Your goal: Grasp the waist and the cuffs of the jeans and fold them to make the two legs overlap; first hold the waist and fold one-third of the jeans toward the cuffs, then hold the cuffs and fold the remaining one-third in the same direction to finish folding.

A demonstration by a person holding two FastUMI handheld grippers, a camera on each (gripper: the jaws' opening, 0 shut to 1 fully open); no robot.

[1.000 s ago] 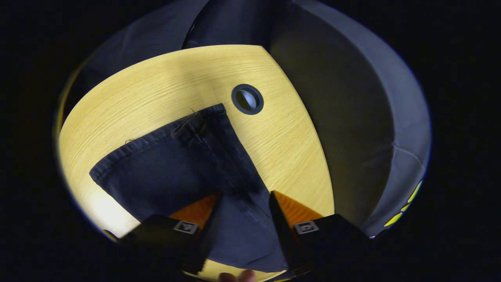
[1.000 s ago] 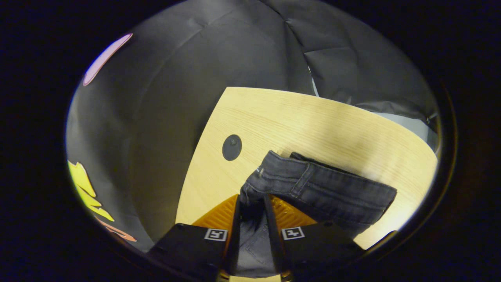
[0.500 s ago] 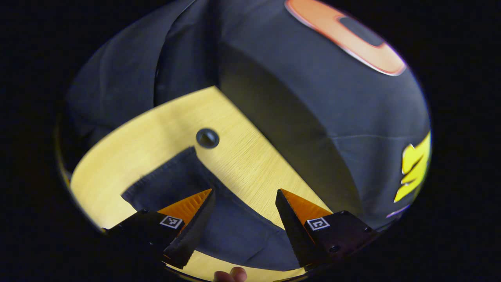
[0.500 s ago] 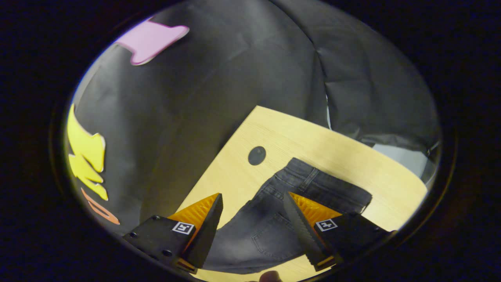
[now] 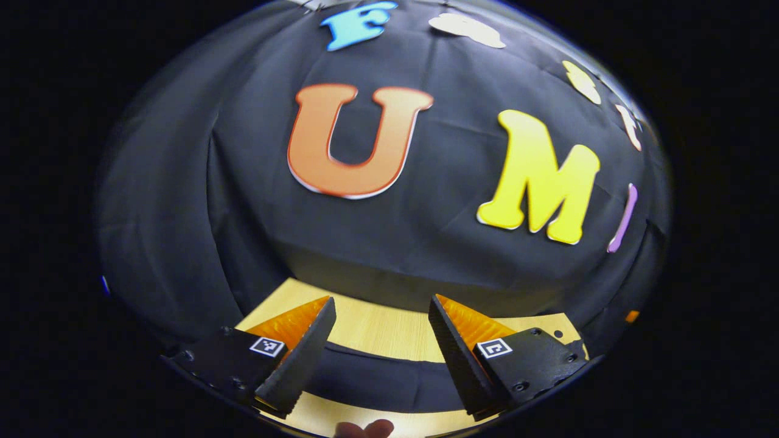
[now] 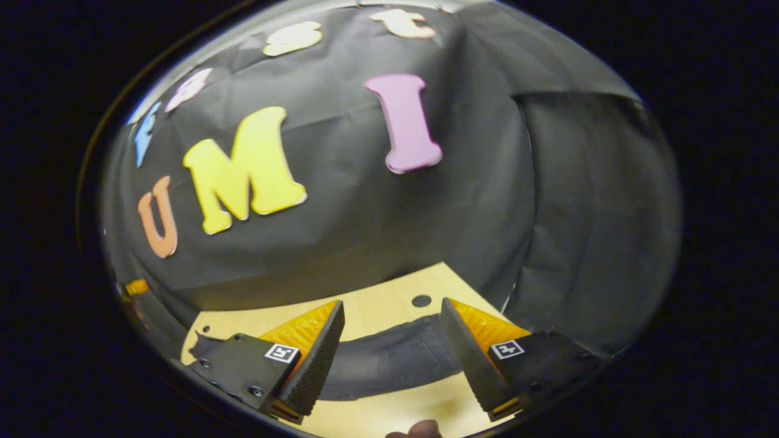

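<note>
Both grippers have let go and tilted up toward the wall. Left gripper view: the left gripper (image 5: 380, 340) stands apart, holding nothing, the dark denim jeans (image 5: 377, 383) flat on the pale wooden table (image 5: 377, 328) at bottom centre. Right gripper view: the right gripper (image 6: 392, 347) gapes likewise above them. Legs apparently overlapped; both thirds folds remain.

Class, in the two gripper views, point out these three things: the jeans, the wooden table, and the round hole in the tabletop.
jeans (image 6: 389, 364): right gripper view, dark denim lying between the open fingers.
table (image 5: 377, 328): left gripper view, bare wood beyond the jeans.
round hole (image 6: 421, 300): right gripper view, its dark centre near the table's far edge.
</note>
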